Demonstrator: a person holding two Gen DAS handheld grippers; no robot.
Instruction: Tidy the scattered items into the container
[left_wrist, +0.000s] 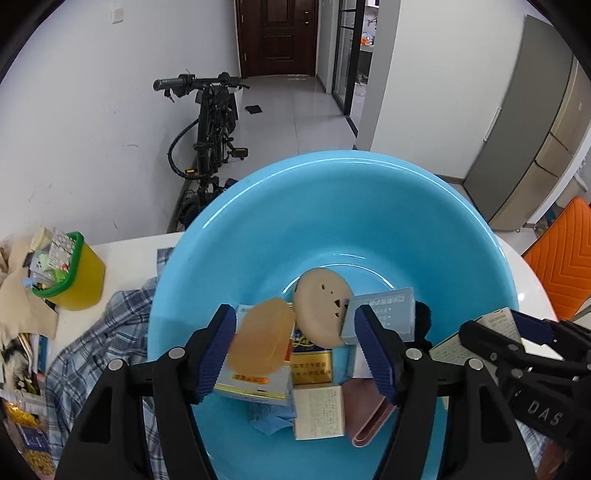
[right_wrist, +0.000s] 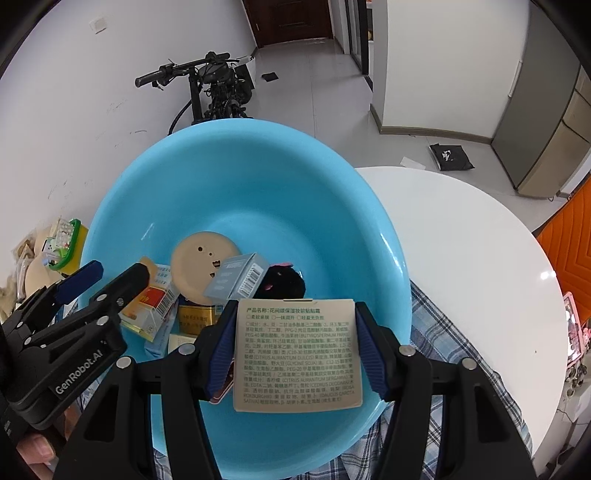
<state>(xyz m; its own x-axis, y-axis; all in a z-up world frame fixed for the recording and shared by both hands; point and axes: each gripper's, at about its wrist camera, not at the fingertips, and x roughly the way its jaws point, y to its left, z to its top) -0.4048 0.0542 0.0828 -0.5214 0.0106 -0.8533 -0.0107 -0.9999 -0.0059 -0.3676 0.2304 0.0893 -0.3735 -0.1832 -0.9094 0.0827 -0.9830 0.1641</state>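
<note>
Over the blue basin (left_wrist: 258, 229), the left hand-held gripper (left_wrist: 295, 347) stands open around a loose amber soap bar (left_wrist: 260, 341), while the right hand-held gripper (right_wrist: 295, 350) clamps a printed card (right_wrist: 297, 354) that may flutter outside if dropped high.

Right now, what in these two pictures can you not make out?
- Left wrist view: pink wallet, partly behind a finger of the left gripper.
- Right wrist view: near floor of the blue basin, covered by the beige box in the right gripper.
- Both views: black fuzzy item, too dark to identify.
</note>
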